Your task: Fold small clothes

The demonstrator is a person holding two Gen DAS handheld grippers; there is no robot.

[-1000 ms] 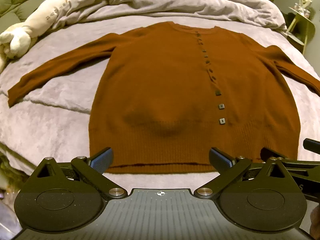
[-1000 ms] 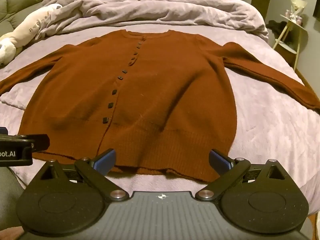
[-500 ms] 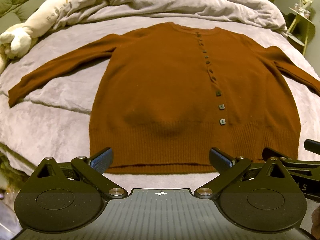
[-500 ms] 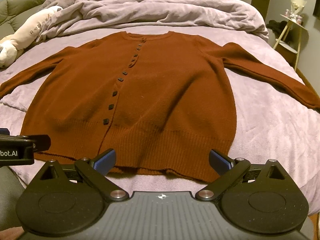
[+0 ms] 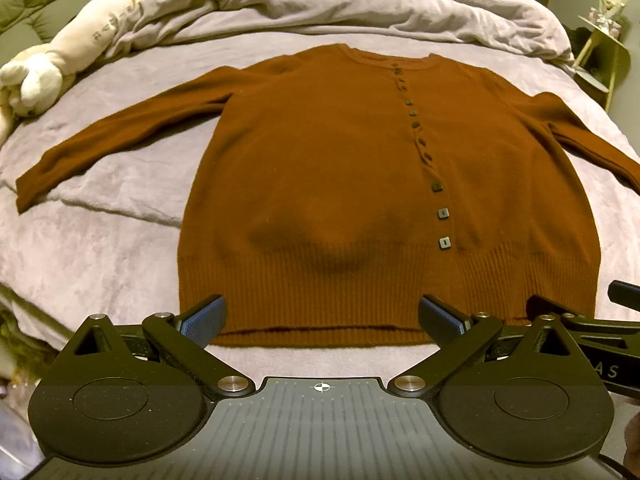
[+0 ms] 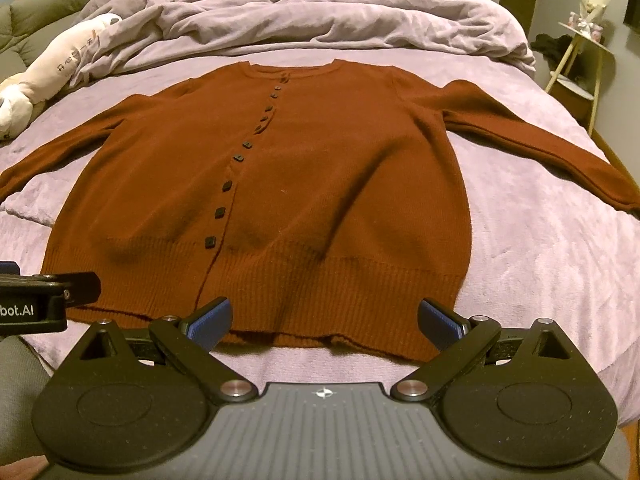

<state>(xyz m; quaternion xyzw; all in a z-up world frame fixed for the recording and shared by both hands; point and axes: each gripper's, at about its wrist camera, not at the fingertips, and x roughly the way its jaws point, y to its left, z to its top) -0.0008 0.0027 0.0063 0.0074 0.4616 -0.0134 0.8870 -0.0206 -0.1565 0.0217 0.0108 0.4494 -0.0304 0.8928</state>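
A rust-brown buttoned cardigan (image 5: 360,184) is laid flat, front up, across the centre of both frames on the lilac bed cover (image 5: 100,248), its sleeves spread toward the left and right edges, presumably so that folding can begin. The left gripper (image 5: 320,316) and right gripper (image 6: 324,316) are held wide open and empty at the bottom of the frames, just short of the ribbed hem (image 6: 320,280), apparently placed for a first grasp.
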